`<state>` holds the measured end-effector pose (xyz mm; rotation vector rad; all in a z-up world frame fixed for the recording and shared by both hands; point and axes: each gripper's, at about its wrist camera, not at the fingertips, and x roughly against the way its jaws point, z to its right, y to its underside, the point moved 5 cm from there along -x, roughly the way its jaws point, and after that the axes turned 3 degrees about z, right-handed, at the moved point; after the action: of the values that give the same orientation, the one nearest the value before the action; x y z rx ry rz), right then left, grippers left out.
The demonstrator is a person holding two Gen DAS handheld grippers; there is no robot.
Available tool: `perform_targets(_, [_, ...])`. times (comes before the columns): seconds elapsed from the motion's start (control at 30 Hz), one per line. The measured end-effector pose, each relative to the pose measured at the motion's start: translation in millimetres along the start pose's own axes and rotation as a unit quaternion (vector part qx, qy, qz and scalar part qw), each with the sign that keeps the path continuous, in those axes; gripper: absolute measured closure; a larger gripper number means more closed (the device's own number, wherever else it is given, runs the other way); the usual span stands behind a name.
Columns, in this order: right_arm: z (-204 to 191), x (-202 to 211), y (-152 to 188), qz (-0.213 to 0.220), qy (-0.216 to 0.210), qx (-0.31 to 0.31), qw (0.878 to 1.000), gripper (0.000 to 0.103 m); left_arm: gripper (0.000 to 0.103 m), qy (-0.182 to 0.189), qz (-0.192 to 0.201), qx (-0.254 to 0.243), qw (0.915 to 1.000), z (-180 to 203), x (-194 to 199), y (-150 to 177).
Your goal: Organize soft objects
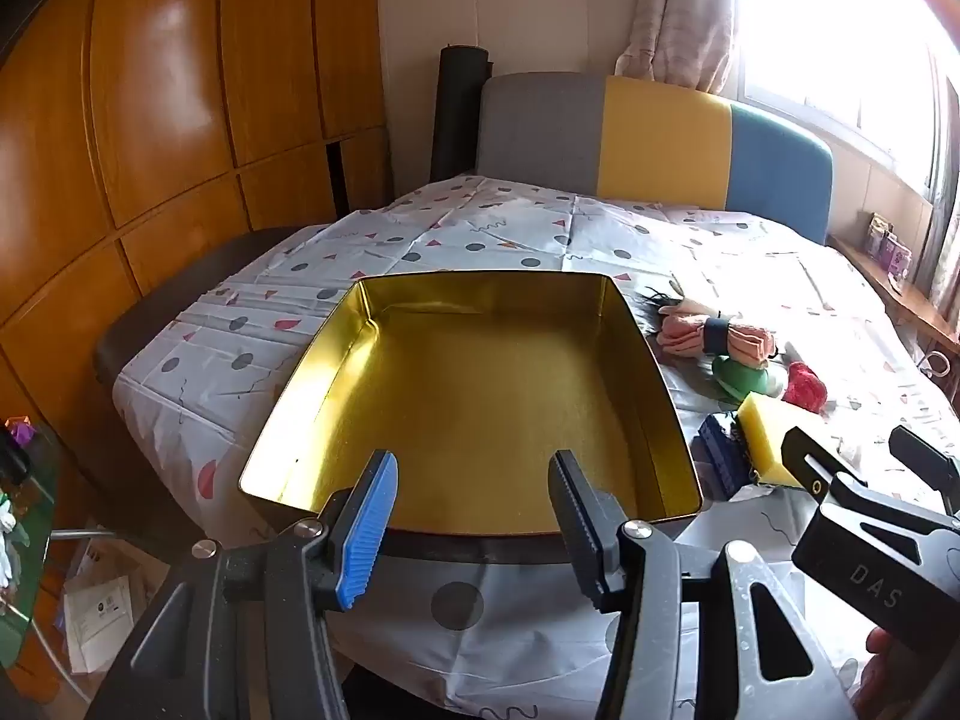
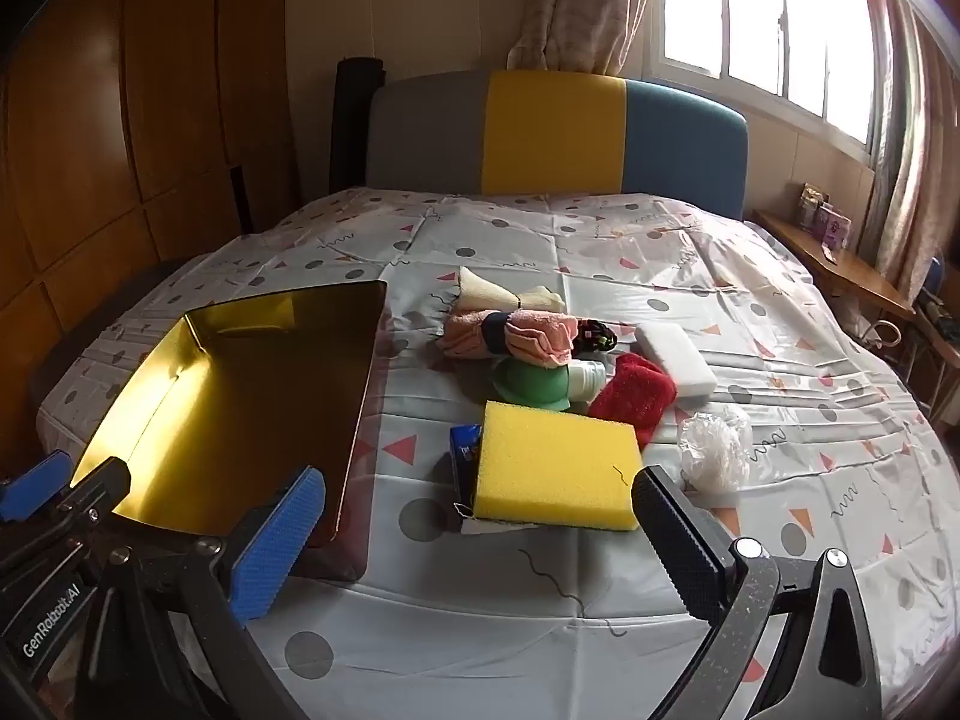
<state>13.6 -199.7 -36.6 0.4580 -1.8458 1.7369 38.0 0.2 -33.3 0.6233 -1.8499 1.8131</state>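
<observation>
Beside the empty gold tin (image 2: 240, 396) on the bed, both hand-held grippers, left (image 1: 474, 516) and right (image 2: 480, 546), gape apart, holding nothing; the yellow sponge (image 2: 555, 471), just right of the tin, could squash and slip if pinched off-centre.

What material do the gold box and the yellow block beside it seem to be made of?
Gold box: probably thin metal, glossy; its inner walls mirror light and have sharp folded corners.
Yellow block: likely foam sponge, matte; its surface looks finely porous and gives no shine.
</observation>
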Motion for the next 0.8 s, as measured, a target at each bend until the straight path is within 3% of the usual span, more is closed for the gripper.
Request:
perform_targets(0.3, [-4.6,4.6,-2.4,0.004,0.001,0.008,1.0,0.0,0.05,-0.004,0.009,-0.008,0.9999,10.7,5.7,2.9])
perform_targets(0.8, [-17.1,11.9,-6.3,0.022,-0.019,0.015,0.999,0.0,0.05,-0.007,0.008,0.014,0.9998,-10.6,5.3,-1.7])
